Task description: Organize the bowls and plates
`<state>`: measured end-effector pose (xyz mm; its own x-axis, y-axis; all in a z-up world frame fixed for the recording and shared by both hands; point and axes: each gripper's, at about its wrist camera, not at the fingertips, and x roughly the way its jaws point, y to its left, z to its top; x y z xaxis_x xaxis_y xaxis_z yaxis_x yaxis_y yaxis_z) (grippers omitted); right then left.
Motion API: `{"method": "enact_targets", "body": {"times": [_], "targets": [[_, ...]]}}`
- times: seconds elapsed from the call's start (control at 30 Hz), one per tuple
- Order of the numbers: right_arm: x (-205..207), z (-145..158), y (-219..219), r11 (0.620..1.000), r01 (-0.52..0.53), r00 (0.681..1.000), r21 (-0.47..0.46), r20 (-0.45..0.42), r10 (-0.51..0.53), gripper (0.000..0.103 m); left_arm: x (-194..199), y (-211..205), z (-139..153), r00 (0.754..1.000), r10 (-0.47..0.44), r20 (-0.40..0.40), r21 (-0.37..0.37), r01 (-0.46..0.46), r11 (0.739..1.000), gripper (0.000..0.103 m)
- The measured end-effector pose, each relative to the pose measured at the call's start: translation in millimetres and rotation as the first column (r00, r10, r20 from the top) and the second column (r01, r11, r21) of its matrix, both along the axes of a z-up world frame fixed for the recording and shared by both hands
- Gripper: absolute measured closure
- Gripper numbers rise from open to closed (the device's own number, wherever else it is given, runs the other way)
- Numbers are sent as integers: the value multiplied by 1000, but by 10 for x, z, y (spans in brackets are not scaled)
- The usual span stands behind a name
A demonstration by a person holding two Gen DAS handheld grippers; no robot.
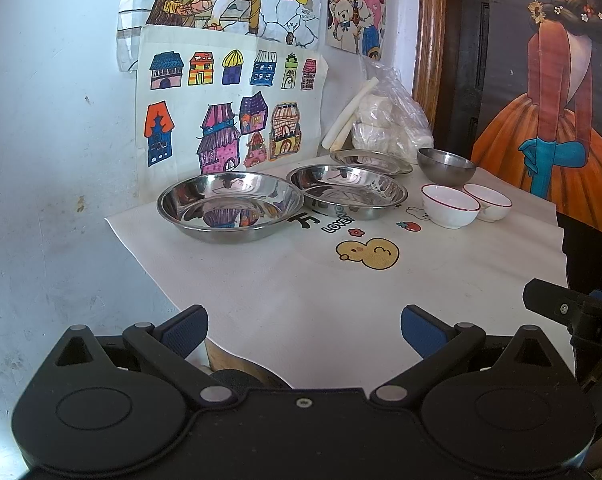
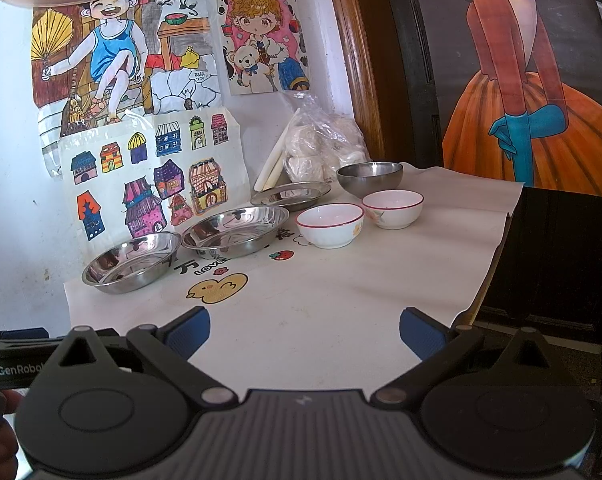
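Plates and bowls are all spread singly over the white printed cloth (image 1: 301, 292), and we take the yellow duck print (image 1: 368, 253) on it as our landmark; up and to the left of the duck sits the nearest steel plate (image 1: 229, 206), just behind the duck a second steel plate (image 1: 348, 191), and farther back beyond that a third, shallower steel plate (image 1: 371, 161), the three forming a diagonal row with rims close to one another but, as far as we can tell, none nested; to the right of the duck and a little behind it stand two white bowls with red rims, the nearer white bowl (image 1: 450, 205) and the farther white bowl (image 1: 487, 201), side by side and nearly touching; behind them, well beyond the duck, is the steel bowl (image 1: 446, 166), next to a plastic bag (image 1: 389, 120) against the wall; we judge the sorting not yet begun, since nothing is stacked and every piece remains to be gathered, plates with plates and bowls with bowls; our left gripper (image 1: 304, 330) hangs on the near side of the duck with its jaws spread wide and nothing between them; our right gripper (image 2: 305, 332) does likewise, released and empty, well short of any dish
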<state>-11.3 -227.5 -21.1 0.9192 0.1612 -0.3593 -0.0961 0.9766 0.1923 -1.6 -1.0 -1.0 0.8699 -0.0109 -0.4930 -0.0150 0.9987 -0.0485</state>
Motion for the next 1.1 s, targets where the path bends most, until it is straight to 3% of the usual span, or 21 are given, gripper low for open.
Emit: {"method": "enact_targets", "body": {"times": [1.1], "targets": [[-13, 4, -8, 1000, -1, 1000, -1, 1, 1, 0, -12, 13, -29, 1000, 5, -6, -2, -5, 1000, 1]]}}
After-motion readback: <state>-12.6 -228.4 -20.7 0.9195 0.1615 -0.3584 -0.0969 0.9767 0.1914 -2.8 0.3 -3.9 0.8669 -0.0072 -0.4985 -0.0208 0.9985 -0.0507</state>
